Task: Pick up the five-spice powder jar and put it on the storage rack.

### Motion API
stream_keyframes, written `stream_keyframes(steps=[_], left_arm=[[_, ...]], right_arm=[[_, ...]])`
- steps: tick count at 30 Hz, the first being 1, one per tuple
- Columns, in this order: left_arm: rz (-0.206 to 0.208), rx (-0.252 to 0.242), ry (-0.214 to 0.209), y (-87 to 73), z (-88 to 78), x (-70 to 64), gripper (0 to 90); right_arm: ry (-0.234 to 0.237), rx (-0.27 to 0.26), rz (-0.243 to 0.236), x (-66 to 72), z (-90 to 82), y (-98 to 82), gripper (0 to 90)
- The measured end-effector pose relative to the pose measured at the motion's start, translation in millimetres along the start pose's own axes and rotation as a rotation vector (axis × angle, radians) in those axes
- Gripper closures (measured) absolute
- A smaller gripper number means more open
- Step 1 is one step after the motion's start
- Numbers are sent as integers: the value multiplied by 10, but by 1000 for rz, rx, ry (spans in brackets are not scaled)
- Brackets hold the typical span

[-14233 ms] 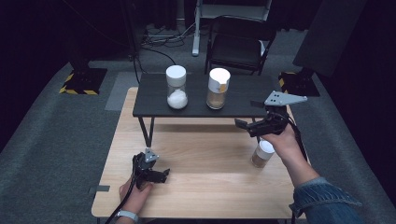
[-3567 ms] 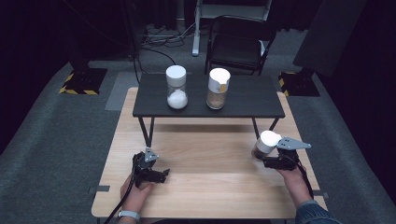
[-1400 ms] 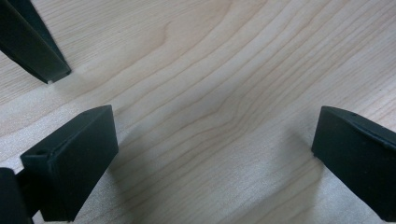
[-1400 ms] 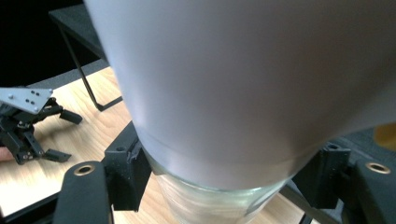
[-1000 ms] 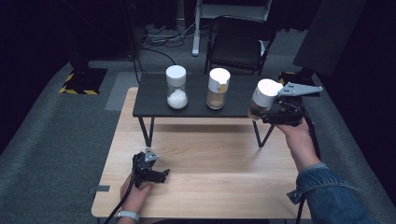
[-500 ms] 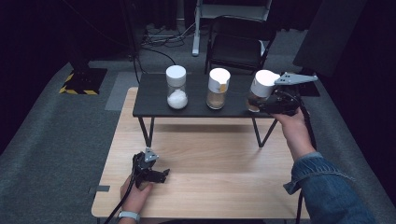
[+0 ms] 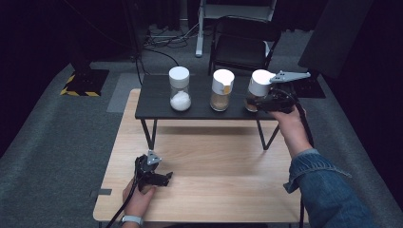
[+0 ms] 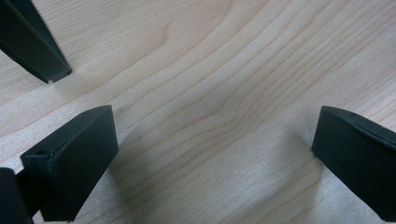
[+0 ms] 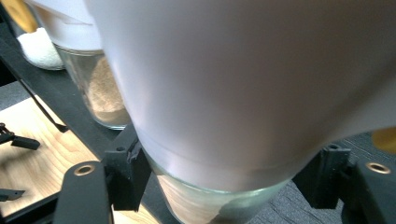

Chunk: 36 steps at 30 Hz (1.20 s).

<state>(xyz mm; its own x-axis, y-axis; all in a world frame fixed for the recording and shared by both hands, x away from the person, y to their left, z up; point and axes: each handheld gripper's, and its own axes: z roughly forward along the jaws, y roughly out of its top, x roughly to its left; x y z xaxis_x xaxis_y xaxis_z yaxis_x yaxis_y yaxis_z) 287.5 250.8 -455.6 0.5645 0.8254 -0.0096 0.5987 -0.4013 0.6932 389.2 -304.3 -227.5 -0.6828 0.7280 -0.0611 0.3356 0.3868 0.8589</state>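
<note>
— White-capped and part full of brown powder, the jar (image 7: pixel 259 91) sits clamped in your right gripper (image 7: pixel 266 100), at the right end of the black shelf (image 7: pixel 157 102), just beside the middle jar (image 7: pixel 222 90).

— So you're at the placing step?

— I'd say so. Whether its base touches the shelf I cannot tell. Lower it until it stands, then spread the fingers (image 9: pixel 126 175).

— And your left gripper (image 7: pixel 159 178)?

— Wide open, holding nothing, resting on the wooden surface (image 7: pixel 223 156).
</note>
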Motion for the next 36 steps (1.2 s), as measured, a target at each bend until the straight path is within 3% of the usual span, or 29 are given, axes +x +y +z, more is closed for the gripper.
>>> stream_keyframes(steps=[13,26,36], left_arm=[[-1,1,3,5,2,-4,2],[-3,1,3,5,2,-4,2],[-4,1,4,10,6,-4,1]], right_arm=[[-8,28,19,-47,108,-13,311],[11,7,31,-102,126,-64,303],[61,-53,48,-131,82,-203,54]])
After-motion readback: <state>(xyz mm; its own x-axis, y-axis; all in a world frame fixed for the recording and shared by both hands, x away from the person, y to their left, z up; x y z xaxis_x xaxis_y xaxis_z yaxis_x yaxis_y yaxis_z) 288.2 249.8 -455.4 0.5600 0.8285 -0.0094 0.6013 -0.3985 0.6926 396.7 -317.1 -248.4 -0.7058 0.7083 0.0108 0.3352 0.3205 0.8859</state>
